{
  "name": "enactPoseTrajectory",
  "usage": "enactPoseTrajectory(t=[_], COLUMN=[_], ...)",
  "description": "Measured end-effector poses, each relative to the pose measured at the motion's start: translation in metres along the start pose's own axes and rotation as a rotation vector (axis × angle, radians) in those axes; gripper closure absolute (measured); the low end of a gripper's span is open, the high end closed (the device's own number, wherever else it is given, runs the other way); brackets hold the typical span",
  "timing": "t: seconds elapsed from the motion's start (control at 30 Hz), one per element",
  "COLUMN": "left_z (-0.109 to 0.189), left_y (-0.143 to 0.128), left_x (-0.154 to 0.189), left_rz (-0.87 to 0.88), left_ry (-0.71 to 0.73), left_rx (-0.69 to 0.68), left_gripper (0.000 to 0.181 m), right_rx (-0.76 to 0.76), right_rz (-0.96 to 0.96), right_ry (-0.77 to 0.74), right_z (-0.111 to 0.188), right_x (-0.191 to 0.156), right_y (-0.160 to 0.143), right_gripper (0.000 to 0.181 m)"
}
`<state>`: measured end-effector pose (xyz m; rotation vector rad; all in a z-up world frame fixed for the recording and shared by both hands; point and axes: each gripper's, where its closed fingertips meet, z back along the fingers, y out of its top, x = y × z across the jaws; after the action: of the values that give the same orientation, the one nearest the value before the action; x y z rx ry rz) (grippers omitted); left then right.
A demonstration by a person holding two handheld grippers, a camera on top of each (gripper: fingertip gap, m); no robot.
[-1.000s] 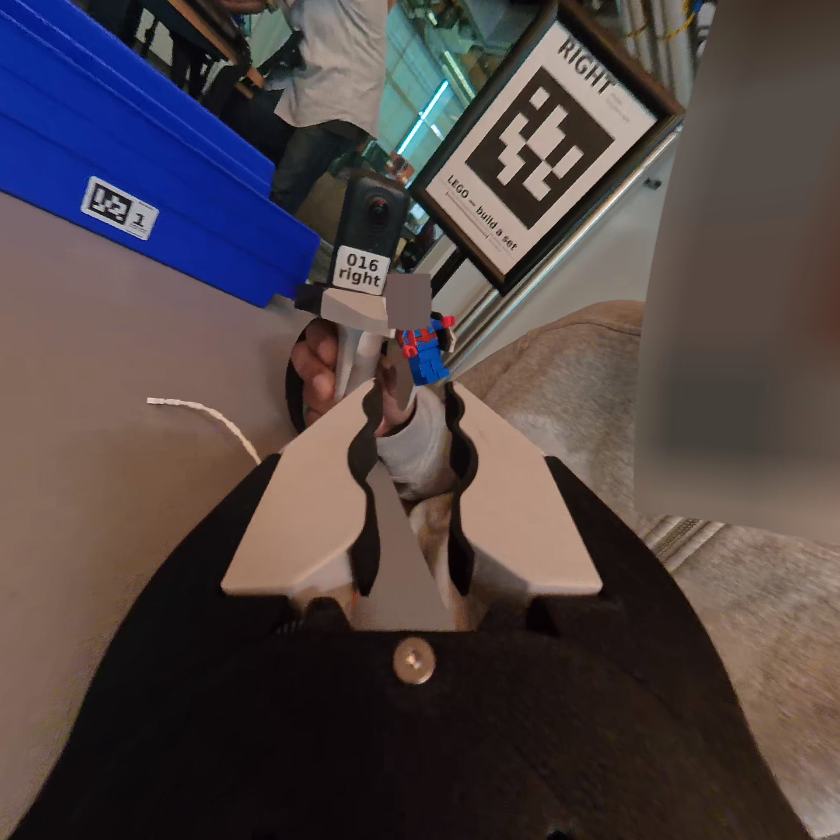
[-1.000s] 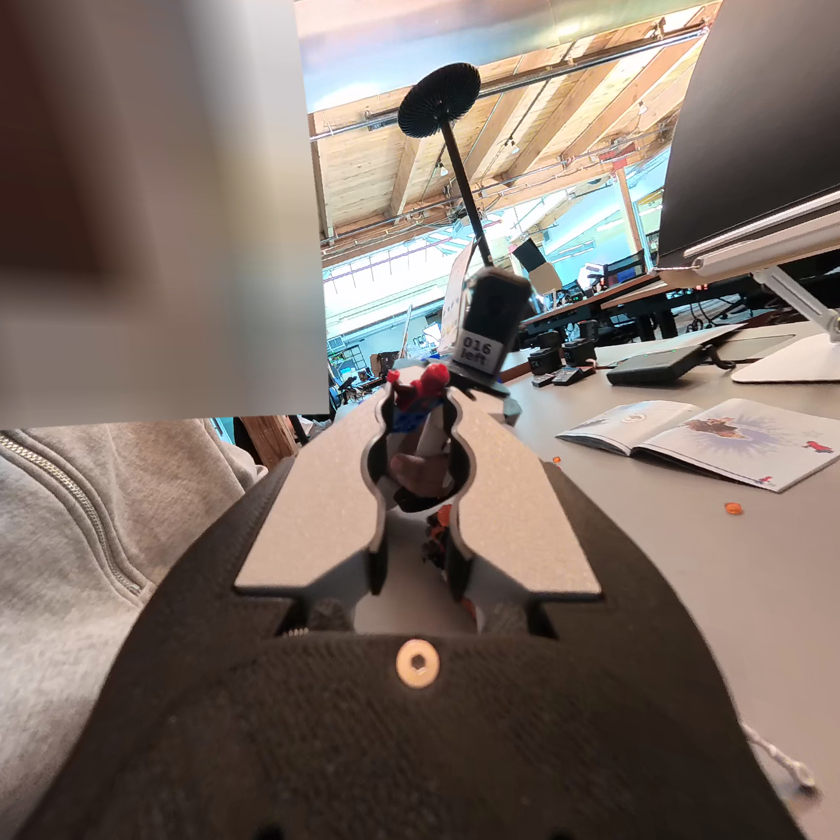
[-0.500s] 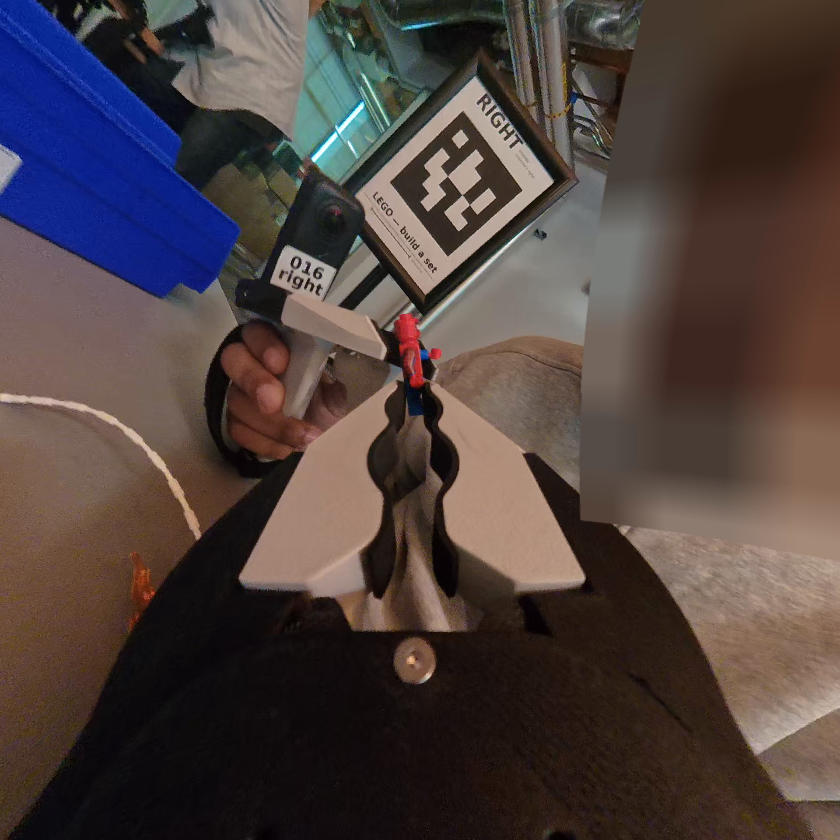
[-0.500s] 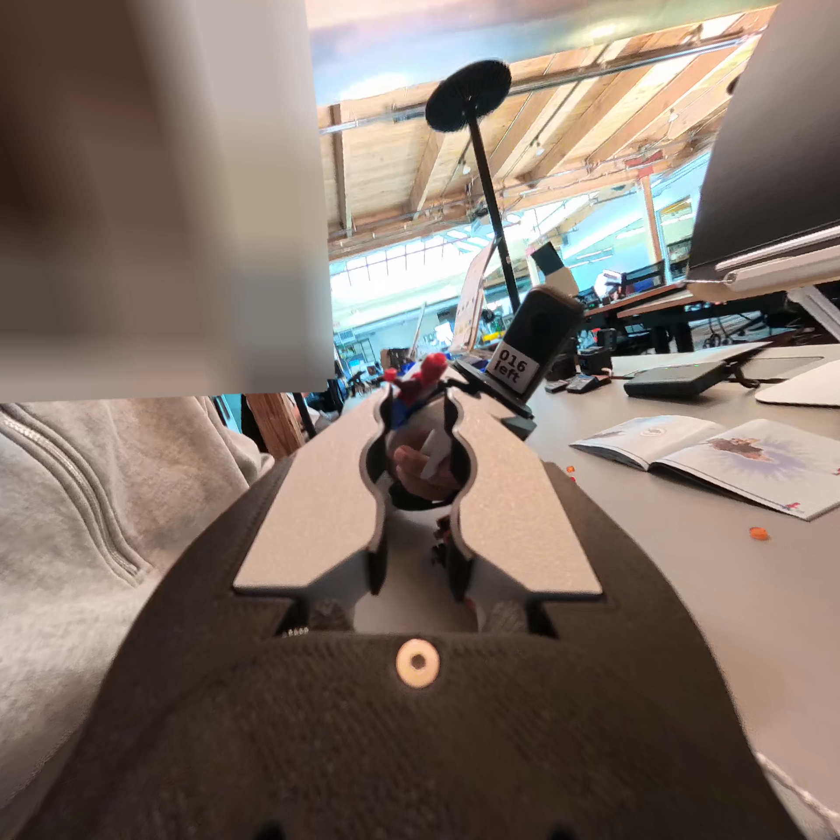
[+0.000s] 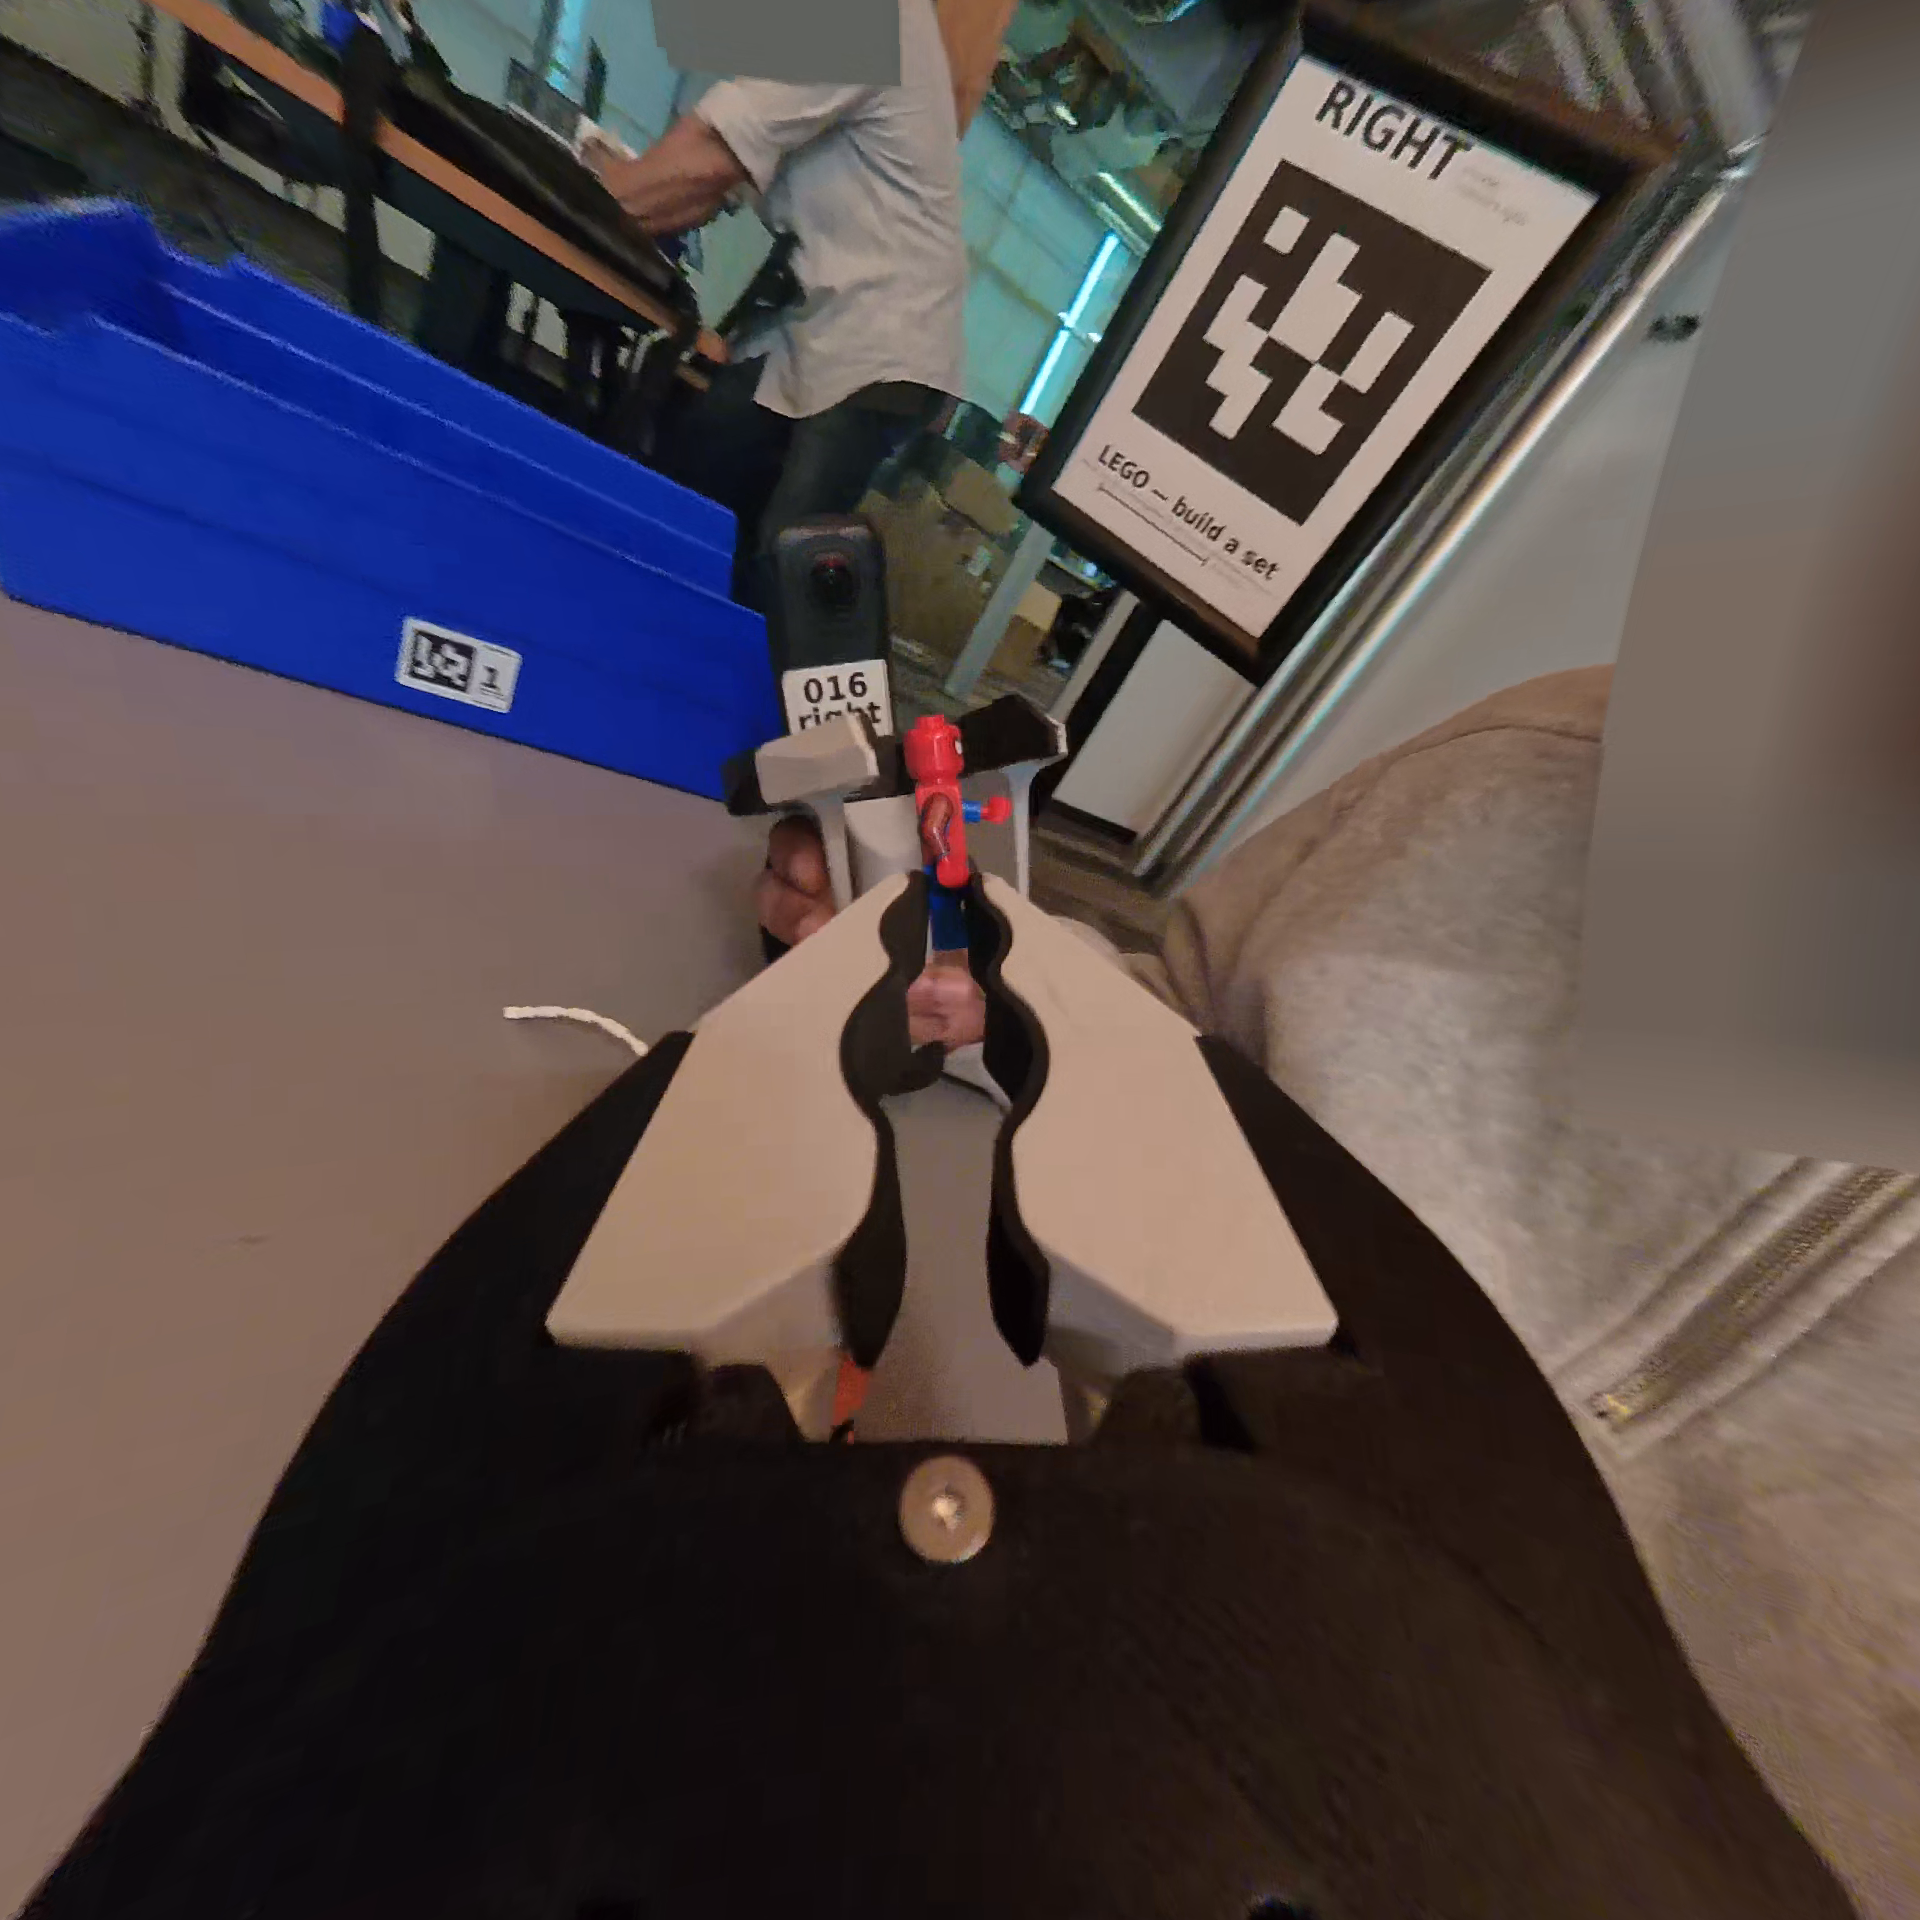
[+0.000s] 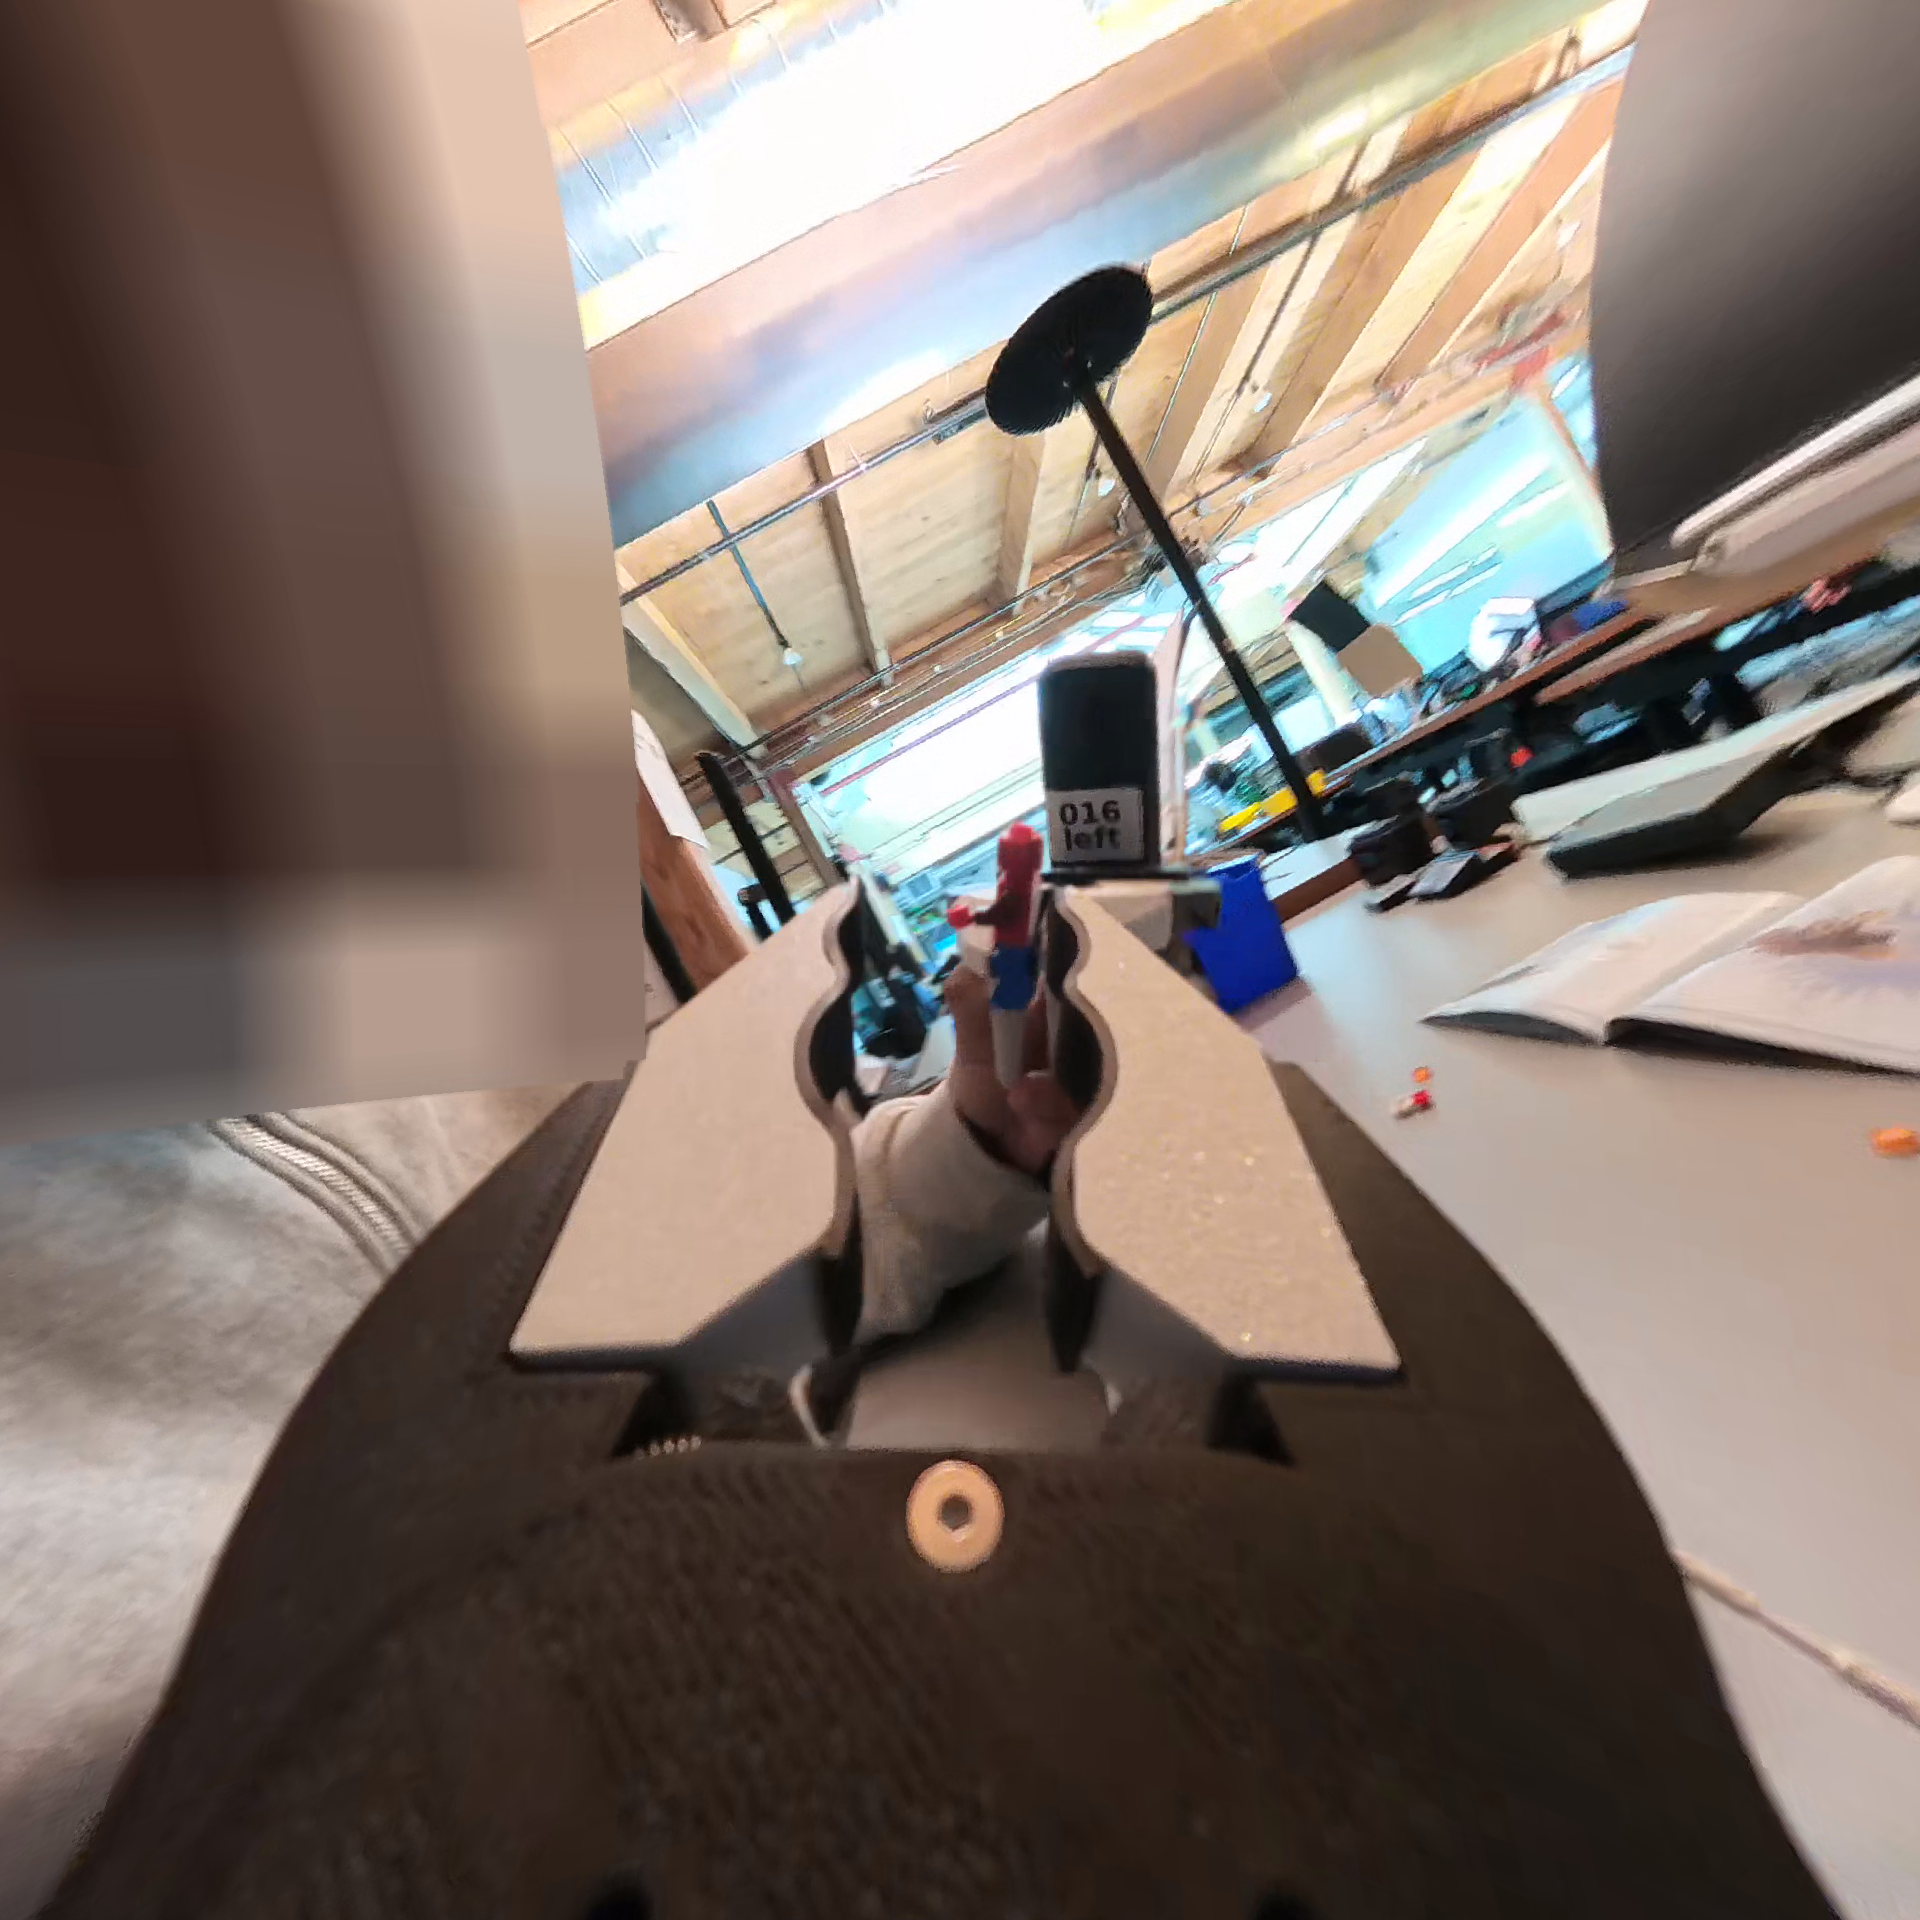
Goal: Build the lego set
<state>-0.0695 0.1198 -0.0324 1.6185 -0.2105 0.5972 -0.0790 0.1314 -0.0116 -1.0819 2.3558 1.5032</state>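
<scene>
The left tongs (image 5: 948, 894) are pinched tight on the blue legs of the little red toy man (image 5: 940, 821), who stands up at their tips, and the right tongs (image 6: 961, 914), facing them, look apart.

Lettered framed sign (image 5: 1309, 343), coded sticker (image 5: 457, 665) on blue bin (image 5: 312, 499), labelled camera (image 6: 1096, 769)

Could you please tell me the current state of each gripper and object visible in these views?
left gripper: shut on the minifigure's blue legs.
right gripper: open, not gripping anything.
minifigure: upright, head attached, one arm stretched out sideways, held above the table.
booklet: lying open on the table.
orange piece: loose on the table.
</scene>
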Motion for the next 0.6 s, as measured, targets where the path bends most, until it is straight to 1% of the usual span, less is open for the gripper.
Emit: enactPoseTrajectory(t=[0.13,0.23,0.37,0.6], left_z=[0.001,-0.003,-0.007,-0.006], left_y=[-0.002,-0.007,-0.014,-0.013], left_x=[-0.005,-0.005,-0.007,-0.008], left_rz=[-0.12,-0.18,-0.203,-0.209], left_ry=[0.092,0.119,0.136,0.146], left_rx=[-0.029,-0.064,-0.106,-0.101], left_gripper=[0.177,0.176,0.176,0.176], right_rx=[-0.041,-0.059,-0.053,-0.065], right_rz=[-0.048,-0.04,-0.051,-0.074], right_ry=[0.009,-0.006,-0.008,0.009], right_z=[-0.001,-0.002,0.0,-0.001], right_x=[0.002,0.004,0.004,0.003], right_y=[-0.006,-0.008,-0.007,-0.01], right_gripper=[0.153,0.156,0.159,0.161])
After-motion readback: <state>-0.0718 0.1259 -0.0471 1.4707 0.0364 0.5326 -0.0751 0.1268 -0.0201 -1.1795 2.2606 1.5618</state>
